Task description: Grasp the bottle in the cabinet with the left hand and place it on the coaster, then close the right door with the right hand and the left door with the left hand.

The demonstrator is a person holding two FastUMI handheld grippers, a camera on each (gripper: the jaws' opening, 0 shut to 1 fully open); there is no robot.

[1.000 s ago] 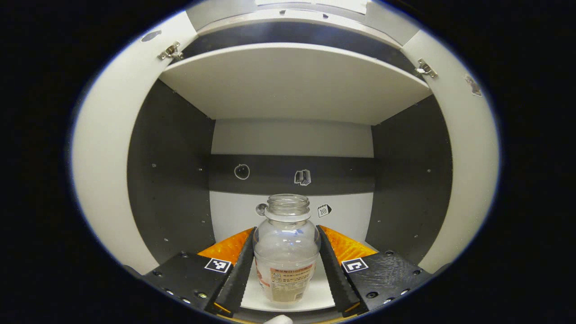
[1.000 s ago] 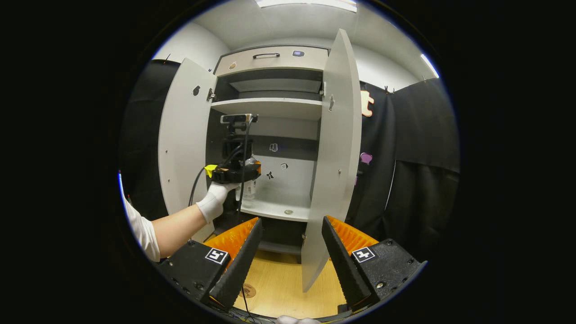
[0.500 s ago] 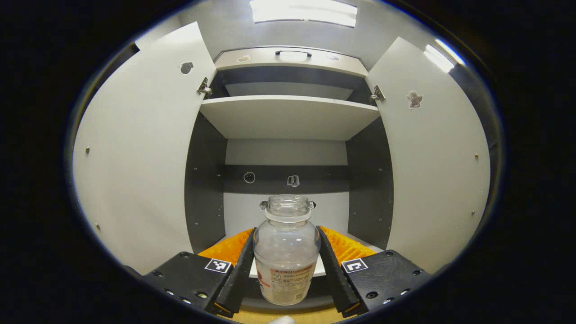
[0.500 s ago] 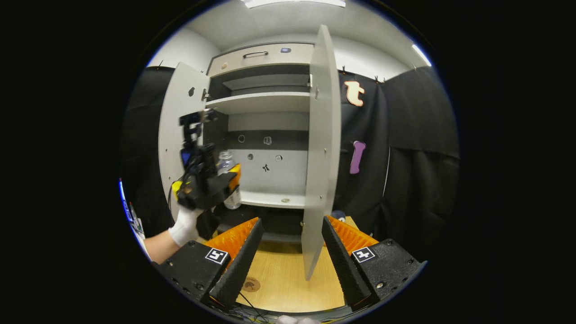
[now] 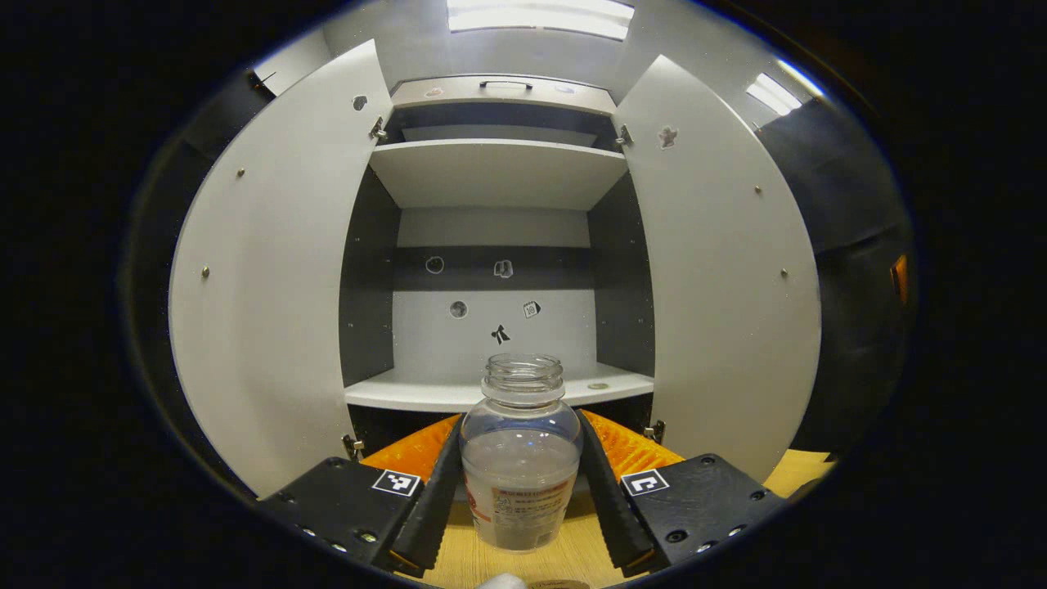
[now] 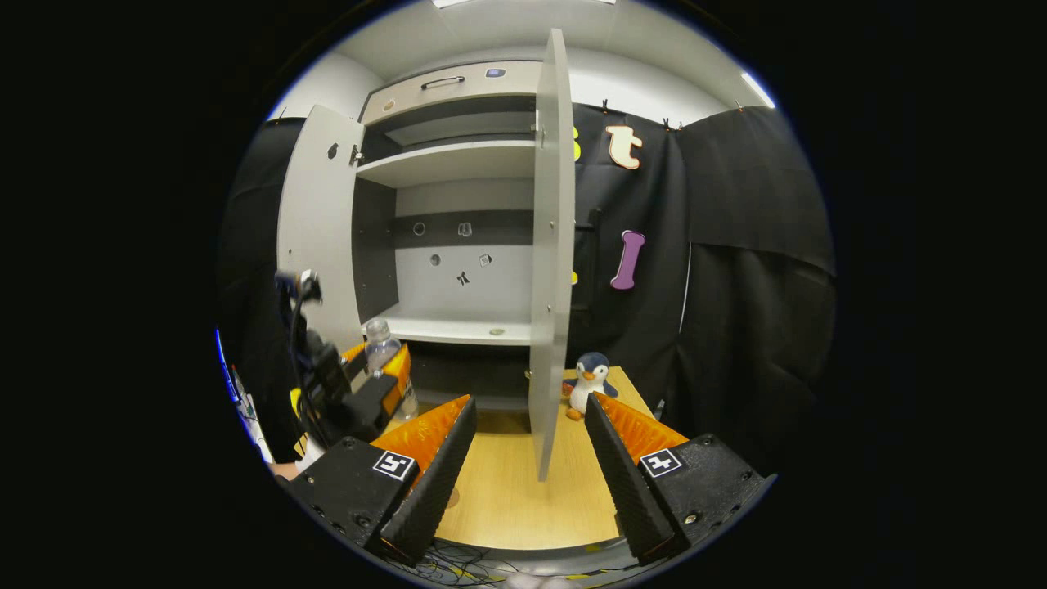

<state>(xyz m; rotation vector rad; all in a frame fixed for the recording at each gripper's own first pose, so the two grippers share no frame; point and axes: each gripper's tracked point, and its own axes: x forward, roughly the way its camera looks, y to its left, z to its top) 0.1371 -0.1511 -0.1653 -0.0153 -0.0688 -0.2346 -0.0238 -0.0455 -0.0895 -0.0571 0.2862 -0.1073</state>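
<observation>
A clear, uncapped bottle with a label low on its body stands upright between my left gripper's fingers, which are shut on its sides. It hangs in front of the open cabinet, above the wooden table. The right gripper view has that left gripper at the left, holding the bottle over the table's left part. My right gripper stands open and empty, with the right door edge-on straight ahead of it. The left door is swung wide open.
Both cabinet doors stand open around the lower shelf, where a small round object lies. A toy penguin sits on the table beside the right door. Black cloth walls the booth on the right.
My left gripper has pulled the bottle out of the cabinet, back and down to the table's left side. The right gripper has drawn back a little; the penguin has come into view.
</observation>
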